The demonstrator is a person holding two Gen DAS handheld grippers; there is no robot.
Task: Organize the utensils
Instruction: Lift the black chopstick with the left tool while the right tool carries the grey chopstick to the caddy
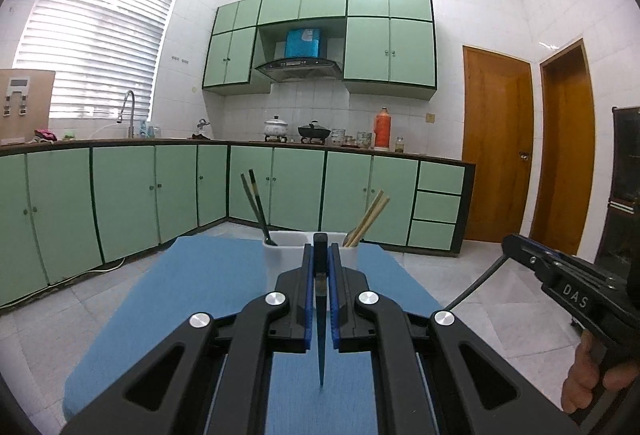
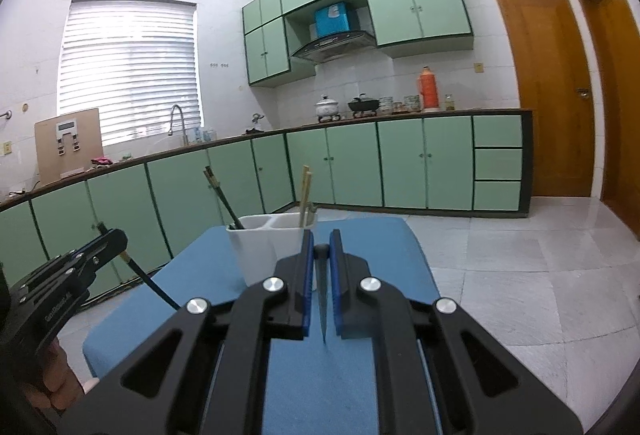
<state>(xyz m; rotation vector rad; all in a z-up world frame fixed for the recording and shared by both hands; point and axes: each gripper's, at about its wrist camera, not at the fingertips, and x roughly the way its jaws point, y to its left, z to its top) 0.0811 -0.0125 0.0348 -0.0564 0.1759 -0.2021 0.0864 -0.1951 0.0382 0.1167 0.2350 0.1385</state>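
A white two-compartment holder (image 1: 280, 255) (image 2: 256, 255) stands on the blue-covered table (image 1: 200, 295) (image 2: 192, 295). Dark chopsticks (image 1: 256, 203) (image 2: 224, 195) lean in its left compartment and wooden chopsticks (image 1: 370, 215) (image 2: 306, 191) in its right. My left gripper (image 1: 321, 251) (image 2: 118, 237) is shut on a dark chopstick (image 1: 321, 335) (image 2: 154, 285), held above the table just in front of the holder. My right gripper (image 2: 322, 237) (image 1: 508, 241) is shut on another dark chopstick (image 2: 323, 307) (image 1: 474, 289), also raised near the holder. Both chopstick tips point back and down.
Pale green base cabinets (image 1: 120, 195) run along the far walls under a counter with a sink tap (image 1: 128, 111), pots and an orange flask (image 1: 382, 127). Wooden doors (image 1: 496, 143) are at the right. Tiled floor surrounds the table. A hand (image 1: 588, 375) grips each handle.
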